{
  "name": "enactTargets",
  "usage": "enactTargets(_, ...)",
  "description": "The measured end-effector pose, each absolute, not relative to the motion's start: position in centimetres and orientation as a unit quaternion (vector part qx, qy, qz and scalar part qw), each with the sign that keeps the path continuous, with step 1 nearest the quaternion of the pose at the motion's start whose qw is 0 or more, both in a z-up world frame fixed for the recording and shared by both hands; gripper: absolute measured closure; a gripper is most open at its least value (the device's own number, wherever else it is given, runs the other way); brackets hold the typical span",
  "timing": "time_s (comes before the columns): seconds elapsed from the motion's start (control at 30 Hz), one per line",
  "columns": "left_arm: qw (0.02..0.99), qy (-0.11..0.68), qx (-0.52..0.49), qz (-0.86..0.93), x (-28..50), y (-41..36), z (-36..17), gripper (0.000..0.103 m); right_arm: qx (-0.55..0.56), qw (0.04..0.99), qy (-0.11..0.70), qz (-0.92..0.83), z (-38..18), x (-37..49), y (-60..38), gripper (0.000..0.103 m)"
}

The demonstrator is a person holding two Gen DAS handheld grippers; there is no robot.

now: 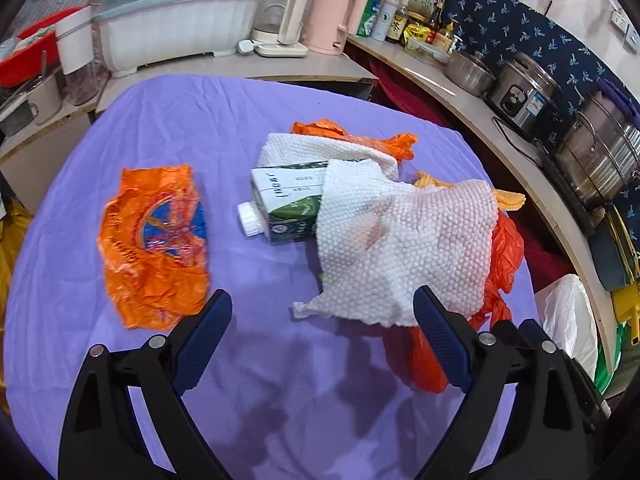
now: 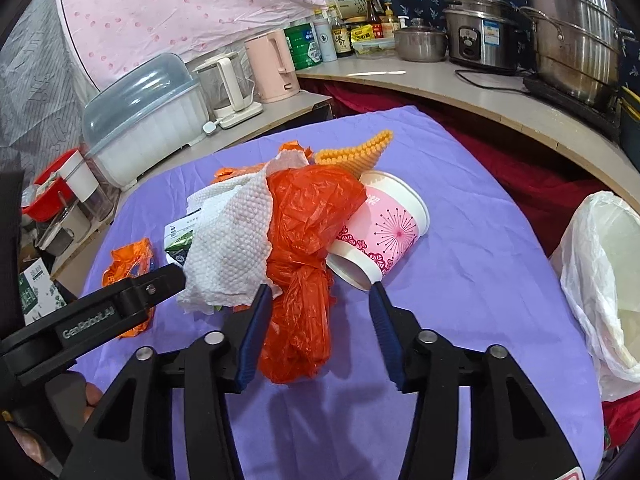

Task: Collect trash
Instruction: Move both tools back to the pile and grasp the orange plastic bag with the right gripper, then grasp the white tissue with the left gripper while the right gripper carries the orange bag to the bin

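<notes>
Both claws hang released, the right gripper (image 2: 316, 328) straddling the knotted red bag (image 2: 308, 240), the left gripper (image 1: 322, 312) by the paper towel (image 1: 400, 240); lifting the bag could roll the paper cup (image 2: 380, 228) off the table's (image 2: 480, 280) right edge.

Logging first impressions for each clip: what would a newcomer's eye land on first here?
A heap of trash in the middle of the purple tablecloth: white paper towels draped over a green-and-white carton, with a knotted orange plastic bag and a tipped pink paper cup beside it. A flattened orange wrapper lies apart on the left. Both the left gripper and right gripper are open, and a white-lined bin waits at the table's right edge.
</notes>
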State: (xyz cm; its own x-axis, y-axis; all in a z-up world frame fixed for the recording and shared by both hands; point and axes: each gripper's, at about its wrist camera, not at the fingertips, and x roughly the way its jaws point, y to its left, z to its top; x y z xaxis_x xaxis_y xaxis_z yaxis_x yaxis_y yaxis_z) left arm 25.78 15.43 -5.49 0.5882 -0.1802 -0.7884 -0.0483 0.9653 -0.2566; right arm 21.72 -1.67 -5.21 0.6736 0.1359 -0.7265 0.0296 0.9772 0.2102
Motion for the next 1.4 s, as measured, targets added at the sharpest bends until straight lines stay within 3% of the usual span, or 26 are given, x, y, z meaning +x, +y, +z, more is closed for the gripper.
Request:
enactTargets(0.1,0.877,0.462,-0.126,-0.052,26.9,14.8,-6.1,0.030,0.105,0.905,0.411,0.033,-5.9,22.2,-1.7,0.067)
enactTargets(0.2,0.869,0.473,-0.130,-0.072,27.4,14.3,-6.8,0.052,0.105,0.901,0.419,0.038,-6.4,22.5,-1.7,0.078)
enactTargets(0.33,0.859,0.483,-0.134,-0.101,27.6,14.1,-7.1,0.094,0.108,0.899,0.421,0.045,-6.8,22.6,-1.6,0.088)
enactTargets(0.37,0.859,0.483,-0.135,-0.104,27.5,14.0,-7.1,0.097,0.108,0.900,0.420,0.045,-6.7,22.6,-1.6,0.090)
enactTargets(0.47,0.864,0.473,-0.139,-0.106,26.8,14.4,-6.3,0.101,0.108,0.903,0.412,0.046,-6.3,22.2,-1.6,0.093)
enactTargets(1.03,0.903,0.391,-0.144,-0.104,21.6,16.5,2.1,0.102,0.112,0.943,0.311,0.025,2.1,17.6,-4.6,0.094)
enactTargets(1.4,0.918,0.350,-0.121,-0.140,18.6,12.4,7.0,0.102,0.125,0.957,0.262,-0.025,5.5,13.4,-10.2,0.094)
